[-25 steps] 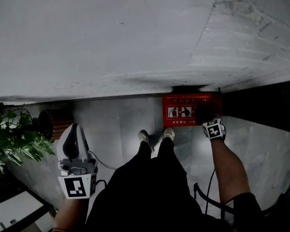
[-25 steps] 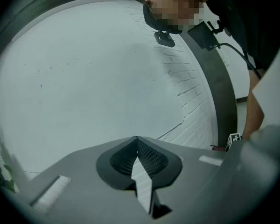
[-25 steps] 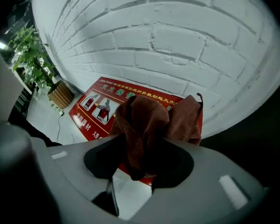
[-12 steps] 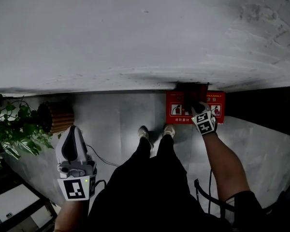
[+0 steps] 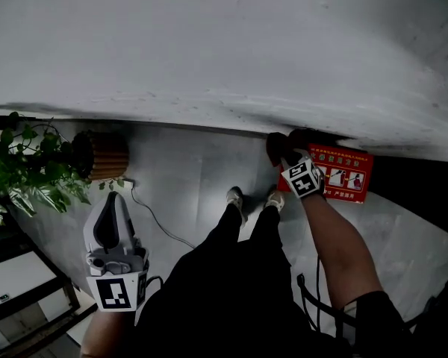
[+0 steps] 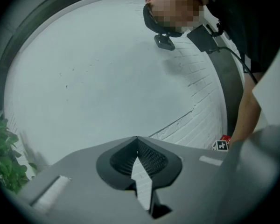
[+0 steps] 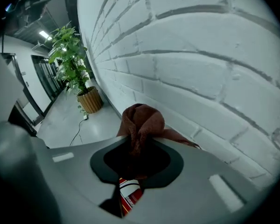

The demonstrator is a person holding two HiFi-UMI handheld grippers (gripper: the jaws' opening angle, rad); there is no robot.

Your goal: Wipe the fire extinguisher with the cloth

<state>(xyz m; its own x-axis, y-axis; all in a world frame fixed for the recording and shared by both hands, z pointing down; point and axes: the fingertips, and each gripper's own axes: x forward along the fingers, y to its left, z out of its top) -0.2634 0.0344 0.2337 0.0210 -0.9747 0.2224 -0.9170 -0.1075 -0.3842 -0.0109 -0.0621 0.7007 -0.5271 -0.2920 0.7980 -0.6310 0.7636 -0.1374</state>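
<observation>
A white-painted brick wall (image 5: 209, 43) filled the far side of the scene, and a pale grey floor (image 5: 179, 185) ran along its base. The person's dark-clad legs (image 5: 239, 274) stood in the middle, with both shoes (image 5: 235, 198) pointing towards the wall. At the far left a leafy plant (image 5: 22, 170) spread out beside a ribbed brown planter (image 5: 104, 155), both close to the wall. At the far right the red fire extinguisher box (image 5: 340, 176), with picture instructions on its face, sat on the floor against the wall, just right of the person's feet.

The left gripper (image 6: 137, 139) was held at the near left, well apart from the box, its jaws closed tip to tip with nothing between them. The right gripper (image 7: 136, 140) was stretched out to the foot of the wall, just left of the box. Its jaws had just been closing and were clenched on a bunched reddish-brown cloth (image 7: 142, 120), which stuck out beyond the tips. A thin cable (image 5: 153, 218) trailed over the floor from near the planter.
</observation>
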